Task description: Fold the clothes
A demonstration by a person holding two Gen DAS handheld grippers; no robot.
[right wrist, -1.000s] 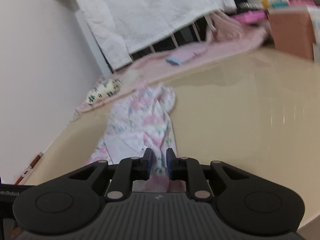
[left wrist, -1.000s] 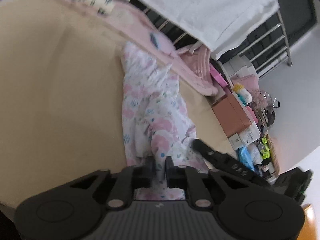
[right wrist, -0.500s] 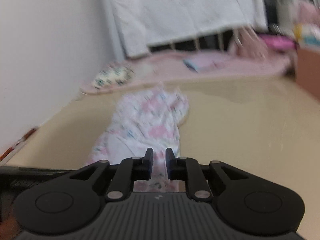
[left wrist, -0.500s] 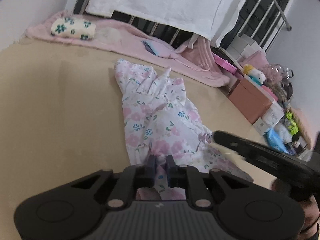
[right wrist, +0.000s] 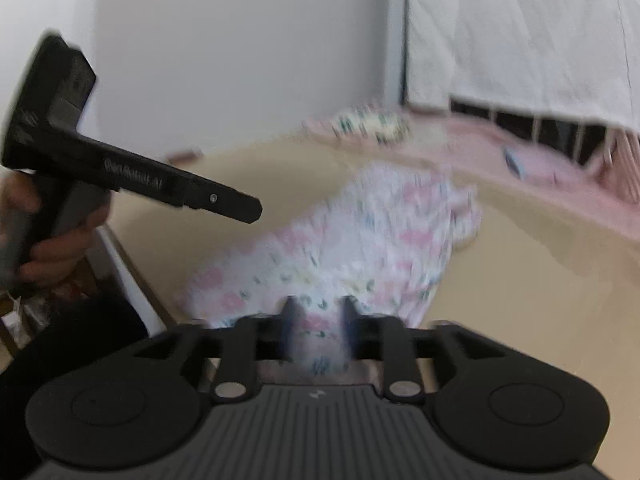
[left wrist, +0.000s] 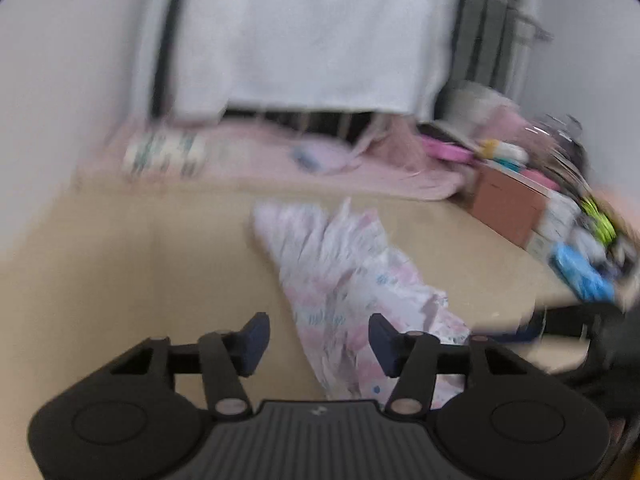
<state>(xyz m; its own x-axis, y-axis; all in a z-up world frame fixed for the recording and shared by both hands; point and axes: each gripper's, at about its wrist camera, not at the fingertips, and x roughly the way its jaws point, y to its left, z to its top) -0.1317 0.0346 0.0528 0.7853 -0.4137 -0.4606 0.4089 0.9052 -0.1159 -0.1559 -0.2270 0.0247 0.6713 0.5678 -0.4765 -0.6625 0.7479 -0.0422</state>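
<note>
Holding assorted stuff: brown box (left wrist: 510,204)

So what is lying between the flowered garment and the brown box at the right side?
Only bare beige table surface separates the flowered garment from the brown box. The left wrist view shows it, though blurred.

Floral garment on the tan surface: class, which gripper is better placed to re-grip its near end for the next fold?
Probably right. The right gripper, jaws opening, sits over the floral garment; the left gripper, also opening, frames mostly bare tan surface.

White wall (right wrist: 240,60), beige tabletop (left wrist: 120,264), metal rack (left wrist: 492,40)
</note>
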